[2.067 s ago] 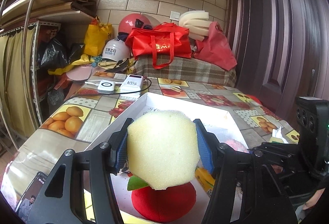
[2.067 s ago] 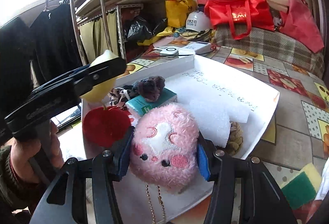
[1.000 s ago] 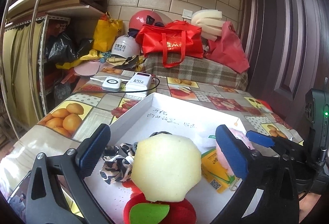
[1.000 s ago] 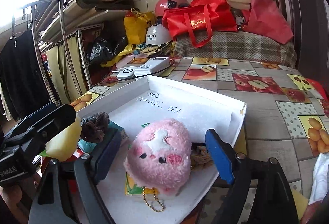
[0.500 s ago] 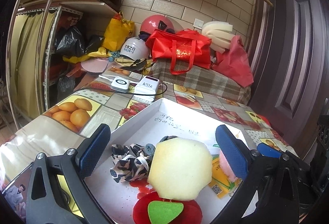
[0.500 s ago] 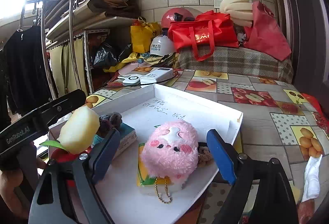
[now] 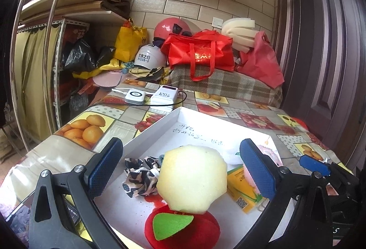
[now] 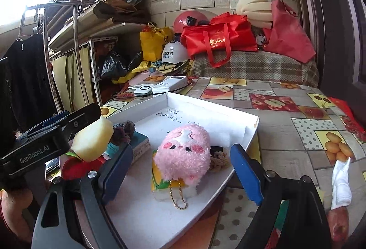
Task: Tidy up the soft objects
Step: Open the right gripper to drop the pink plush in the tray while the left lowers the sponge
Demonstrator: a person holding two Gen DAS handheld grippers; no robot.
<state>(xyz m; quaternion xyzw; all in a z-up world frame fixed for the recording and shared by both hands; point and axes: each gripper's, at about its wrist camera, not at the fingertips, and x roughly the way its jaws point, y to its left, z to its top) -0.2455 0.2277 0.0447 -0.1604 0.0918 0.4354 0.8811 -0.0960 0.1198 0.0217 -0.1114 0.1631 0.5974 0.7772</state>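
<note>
My left gripper (image 7: pixel 180 169) stands open, pads clear of the pale yellow sponge (image 7: pixel 192 180), which rests on a red plush apple (image 7: pixel 183 228) at the near end of the white tray (image 7: pixel 155 128). A leopard scrunchie (image 7: pixel 139 176) lies to its left. My right gripper (image 8: pixel 181 171) is open too, its pads wide of the pink plush toy (image 8: pixel 185 153), which sits on a yellow packet (image 8: pixel 160 182) in the tray (image 8: pixel 228 118). In the right wrist view the sponge (image 8: pixel 93 139) and the left gripper (image 8: pixel 50 134) show at the left.
A teal box (image 8: pixel 139 146), a dark scrunchie (image 8: pixel 123 130) and a rope knot (image 8: pixel 219 160) also lie in the tray. Beyond it sit a power bank (image 7: pixel 164 96) and a charger (image 7: pixel 135 96). A white cloth (image 8: pixel 340 182) lies at the right, red bags (image 7: pixel 201 52) at the back.
Both grippers have opened and let go: the sponge now rests on the red apple, the pink toy on the yellow packet. Both have since drawn back a little.
</note>
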